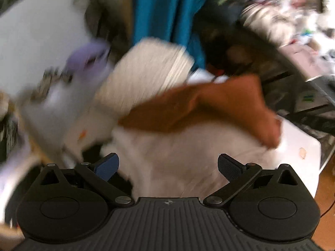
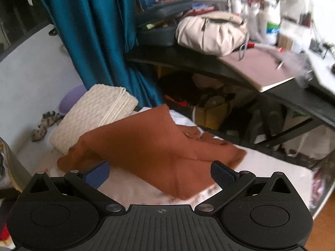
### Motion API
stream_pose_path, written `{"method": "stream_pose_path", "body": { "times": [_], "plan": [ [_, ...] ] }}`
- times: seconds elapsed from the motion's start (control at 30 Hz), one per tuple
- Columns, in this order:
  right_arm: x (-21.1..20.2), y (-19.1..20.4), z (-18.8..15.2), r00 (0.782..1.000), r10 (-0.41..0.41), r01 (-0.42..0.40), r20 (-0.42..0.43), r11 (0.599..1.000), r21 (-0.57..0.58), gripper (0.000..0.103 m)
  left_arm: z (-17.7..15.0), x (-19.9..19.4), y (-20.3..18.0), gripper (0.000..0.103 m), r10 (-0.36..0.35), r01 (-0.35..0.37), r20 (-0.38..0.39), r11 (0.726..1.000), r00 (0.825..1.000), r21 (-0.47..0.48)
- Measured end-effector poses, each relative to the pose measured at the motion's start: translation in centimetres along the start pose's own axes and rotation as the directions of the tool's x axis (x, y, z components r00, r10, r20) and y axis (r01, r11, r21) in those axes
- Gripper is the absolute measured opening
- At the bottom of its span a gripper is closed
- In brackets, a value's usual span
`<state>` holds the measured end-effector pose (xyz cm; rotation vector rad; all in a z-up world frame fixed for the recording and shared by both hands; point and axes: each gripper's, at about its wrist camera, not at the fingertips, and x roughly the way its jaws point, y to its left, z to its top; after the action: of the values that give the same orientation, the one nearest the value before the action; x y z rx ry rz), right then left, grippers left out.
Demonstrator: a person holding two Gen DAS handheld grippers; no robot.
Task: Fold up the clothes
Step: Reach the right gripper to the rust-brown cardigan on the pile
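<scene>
A rust-brown garment (image 2: 159, 148) lies partly folded on the white bed sheet (image 2: 268, 167), with a collar bunched near its top right. It also shows, blurred, in the left wrist view (image 1: 209, 108). A folded cream knitted garment (image 2: 96, 113) rests behind it to the left, and shows in the left wrist view (image 1: 146, 73). My right gripper (image 2: 160, 174) is open and empty, just above the brown garment's near edge. My left gripper (image 1: 168, 166) is open and empty over a white cloth (image 1: 178, 154) in front of the brown garment.
A teal curtain (image 2: 94, 31) hangs behind the bed. A dark desk (image 2: 230, 69) at the right carries a beige bag (image 2: 211, 33), bottles and a pink pad. Clutter sits under the desk. A purple object (image 2: 71, 98) and a patterned cloth (image 2: 45, 125) lie by the wall.
</scene>
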<state>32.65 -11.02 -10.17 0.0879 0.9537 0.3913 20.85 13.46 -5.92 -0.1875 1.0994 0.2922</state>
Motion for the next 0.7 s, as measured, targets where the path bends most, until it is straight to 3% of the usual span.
{"method": "stream_pose_path", "body": {
  "times": [0.13,0.23,0.33,0.57,0.63,0.67,0.7],
  "plan": [
    [3.7,-1.3,1.1,0.997,0.08,-0.078,-0.018,0.994,0.08,0.102,-0.6,0.9,2.0,0.102,0.01,-0.008,0.026,0.997,1.0,-0.083],
    [6.6,-2.3,1.5,0.998,0.068,-0.07,0.016,0.981,0.182,0.102,-0.2,1.8,2.9,0.103,0.0,0.003,0.052,0.998,0.999,-0.062],
    [9.2,-3.2,1.6,0.992,0.097,-0.114,0.076,0.955,0.274,0.102,0.5,3.2,3.3,0.103,0.003,-0.001,0.066,1.0,0.998,-0.025],
    [14.2,-2.1,3.0,0.993,-0.009,-0.023,0.12,0.966,0.257,0.099,1.9,6.7,4.0,0.103,-0.071,0.065,0.046,0.991,0.996,0.117],
    [15.5,-1.9,3.4,0.994,-0.023,-0.01,0.109,0.958,0.287,0.095,2.4,7.5,4.2,0.103,-0.094,0.085,0.044,0.982,0.995,0.17],
    [16.0,-1.7,3.6,0.994,-0.015,-0.016,0.105,0.956,0.292,0.088,2.6,8.1,4.3,0.103,-0.1,0.089,0.043,0.976,0.994,0.196],
    [16.5,-1.5,3.7,0.995,-0.004,-0.024,0.095,0.956,0.291,0.073,2.9,8.7,4.5,0.103,-0.102,0.092,0.036,0.971,0.994,0.22]
  ]
}}
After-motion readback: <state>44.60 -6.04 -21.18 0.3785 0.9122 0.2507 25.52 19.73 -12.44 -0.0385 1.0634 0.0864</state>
